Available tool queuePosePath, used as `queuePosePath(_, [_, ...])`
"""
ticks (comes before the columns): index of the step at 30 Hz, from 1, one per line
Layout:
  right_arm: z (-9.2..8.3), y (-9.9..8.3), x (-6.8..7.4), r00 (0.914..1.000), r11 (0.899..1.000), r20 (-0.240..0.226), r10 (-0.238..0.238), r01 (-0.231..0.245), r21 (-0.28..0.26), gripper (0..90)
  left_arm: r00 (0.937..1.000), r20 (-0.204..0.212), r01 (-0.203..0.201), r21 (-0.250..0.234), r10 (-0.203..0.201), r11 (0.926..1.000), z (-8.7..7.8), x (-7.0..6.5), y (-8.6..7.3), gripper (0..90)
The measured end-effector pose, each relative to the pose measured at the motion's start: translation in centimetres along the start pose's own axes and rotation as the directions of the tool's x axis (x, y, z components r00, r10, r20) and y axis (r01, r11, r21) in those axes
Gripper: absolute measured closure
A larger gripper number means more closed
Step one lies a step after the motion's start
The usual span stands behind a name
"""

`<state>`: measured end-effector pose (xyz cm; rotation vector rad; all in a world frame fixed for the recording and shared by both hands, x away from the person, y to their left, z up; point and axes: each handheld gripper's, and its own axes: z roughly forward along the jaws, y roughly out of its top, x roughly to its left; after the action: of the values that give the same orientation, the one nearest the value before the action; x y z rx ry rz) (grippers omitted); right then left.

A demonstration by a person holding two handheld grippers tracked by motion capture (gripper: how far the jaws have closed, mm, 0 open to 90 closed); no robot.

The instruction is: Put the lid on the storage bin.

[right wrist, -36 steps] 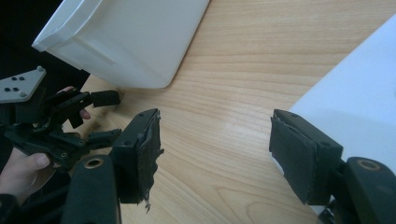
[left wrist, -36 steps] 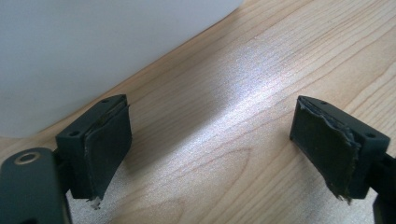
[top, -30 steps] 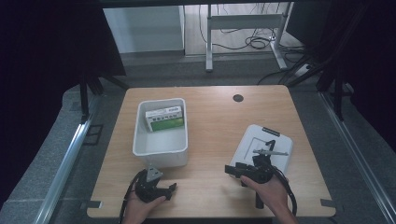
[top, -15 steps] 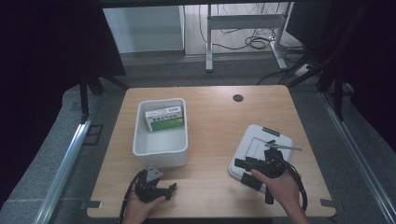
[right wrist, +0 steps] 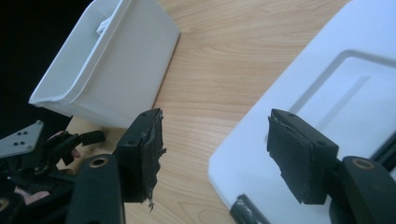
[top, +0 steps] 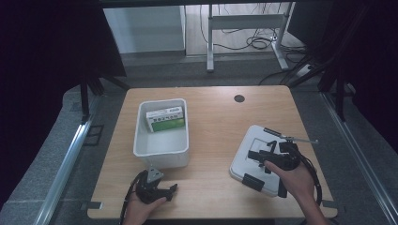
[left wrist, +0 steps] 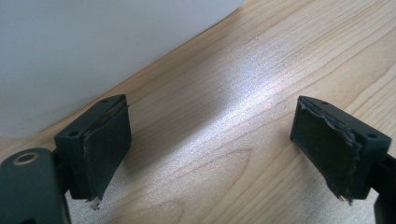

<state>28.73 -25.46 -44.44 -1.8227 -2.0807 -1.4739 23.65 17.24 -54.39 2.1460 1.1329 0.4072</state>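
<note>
On the table [top: 216,117], seen from the high view, we find a white bin [top: 162,152] holding a green-and-white box [top: 165,119] at its far end, and a white lid [top: 263,161] lying flat to the right, well apart from the bin. The right gripper [top: 256,166] hovers over the lid's near left part, its jaws spread and holding nothing. The left gripper [top: 171,189] rests near the table's front edge, just before the bin's near wall, also spread.

In the left gripper view, we see both pads [left wrist: 105,154] wide apart over bare wood, with the bin wall [left wrist: 93,51] just beyond; nothing lies between them.

In the right gripper view, the jaws straddle the lid's edge [right wrist: 252,149]: one pad sits over the lid [right wrist: 327,84], the other over the wood beside it. The bin [right wrist: 116,70] stands farther off, with the left gripper [right wrist: 56,144] near its corner.

We judge the step in hand to be the approach for grasping the lid, presumably to cover the bin. The next move calls for lowering the right gripper until the edge sits between the pads, then closing firmly. The lid lies flat, so we need one pad under its rim.
</note>
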Motion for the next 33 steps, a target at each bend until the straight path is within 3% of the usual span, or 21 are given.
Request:
queuePosePath(17, [-2.2,1.9,-1.4,0.9971,1.000,0.071,0.029,-0.029,0.003,36.7,1.0000,0.000,0.002,0.000,-0.002,1.0000,0.0,0.0,0.0,12.3])
queuePosePath(33, [-2.9,3.3,-2.7,0.9864,0.996,0.144,0.080,-0.083,0.017,37.2,1.0000,0.000,-0.001,-0.001,0.001,1.0000,0.0,0.0,0.0,12.3])
